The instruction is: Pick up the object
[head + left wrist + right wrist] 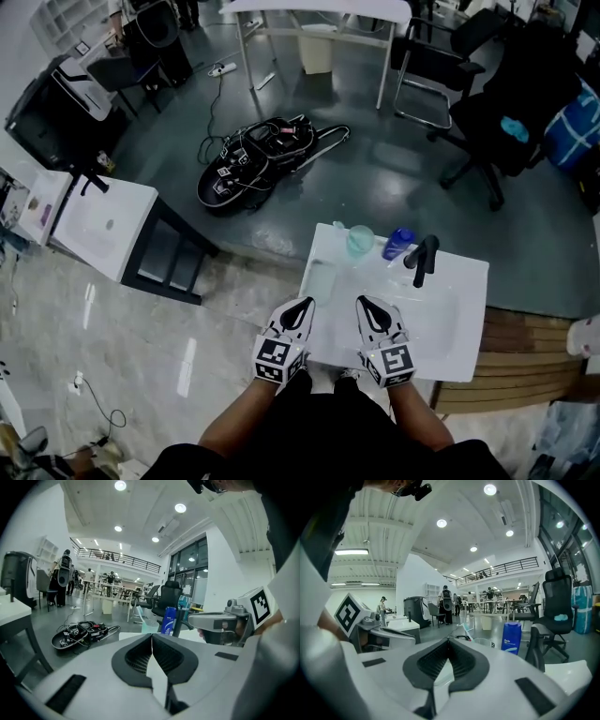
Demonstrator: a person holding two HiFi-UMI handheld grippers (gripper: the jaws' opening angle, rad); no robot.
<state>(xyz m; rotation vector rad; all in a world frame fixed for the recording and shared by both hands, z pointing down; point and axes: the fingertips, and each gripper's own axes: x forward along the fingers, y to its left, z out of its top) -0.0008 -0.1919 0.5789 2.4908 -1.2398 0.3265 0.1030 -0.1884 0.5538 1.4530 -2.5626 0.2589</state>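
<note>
A white washbasin top [459, 347] stands in front of me. At its far edge are a blue bottle [398, 244] [169, 619] [512, 638], a clear greenish cup [360, 241] [150, 626] [483, 643] with a toothbrush in it, and a black tap [424, 259]. My left gripper [302, 306] [151, 637] hovers over the basin's near left edge, its jaws shut with nothing between them. Beside it my right gripper [366, 304] [449, 641] is over the near middle, shut and empty too. Both point toward the bottle and cup, well short of them.
A second white basin stand [98, 225] is at the left. Black bags and cables [253, 155] lie on the floor beyond. A black office chair [506, 103] stands at the far right, a white table [319, 14] at the back, and wooden decking [525, 361] to the right.
</note>
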